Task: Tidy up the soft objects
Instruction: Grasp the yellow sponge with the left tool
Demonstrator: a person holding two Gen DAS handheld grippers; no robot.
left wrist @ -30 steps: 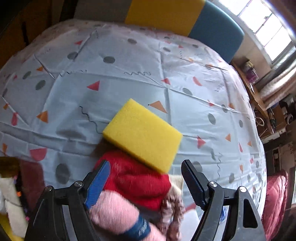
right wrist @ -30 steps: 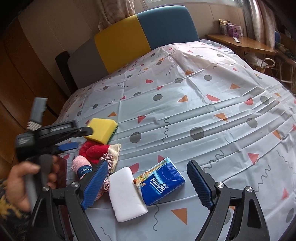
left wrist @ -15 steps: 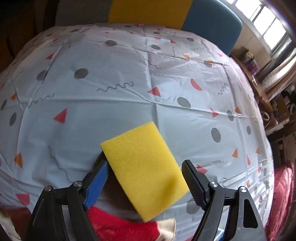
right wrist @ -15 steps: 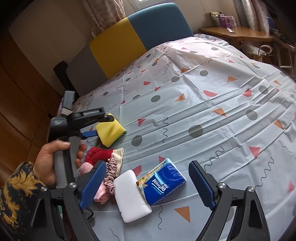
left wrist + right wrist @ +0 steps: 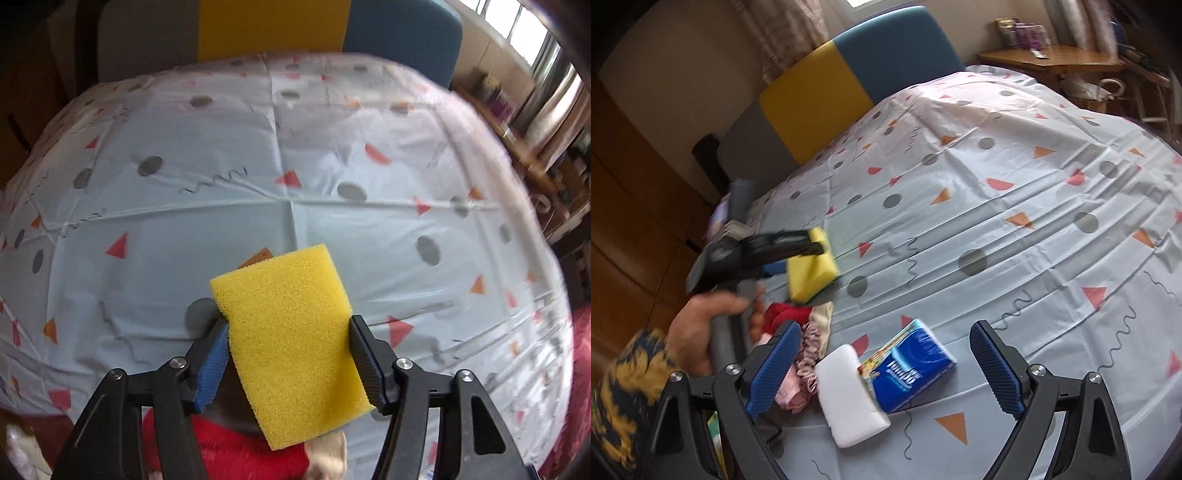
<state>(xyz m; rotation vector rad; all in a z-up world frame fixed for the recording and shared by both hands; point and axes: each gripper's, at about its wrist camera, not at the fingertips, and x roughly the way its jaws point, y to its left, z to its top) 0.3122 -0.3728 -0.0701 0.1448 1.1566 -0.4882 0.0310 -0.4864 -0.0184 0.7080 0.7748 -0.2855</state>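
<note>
A yellow sponge (image 5: 291,339) sits between the jaws of my left gripper (image 5: 287,325), which are closing, and both pads touch its long sides. In the right wrist view the same yellow sponge (image 5: 812,273) hangs tilted in the left gripper (image 5: 801,258), above a red cloth (image 5: 786,314). The red cloth (image 5: 236,454) also shows under the sponge. My right gripper (image 5: 884,326) stands open over a blue tissue pack (image 5: 908,373) and a white sponge (image 5: 849,398), touching neither. A pink scrunchie (image 5: 809,354) lies beside its left finger.
A patterned sheet (image 5: 997,221) covers the bed. A grey, yellow and blue headboard (image 5: 849,81) stands at the far end. A wooden table (image 5: 1052,59) is beyond the bed at the right. A hand (image 5: 701,332) in a patterned sleeve holds the left gripper.
The left gripper moved forward over the yellow sponge and its jaws narrowed onto the sponge's sides. The sponge now tilts up off the red cloth. The right gripper stayed in place, open.
</note>
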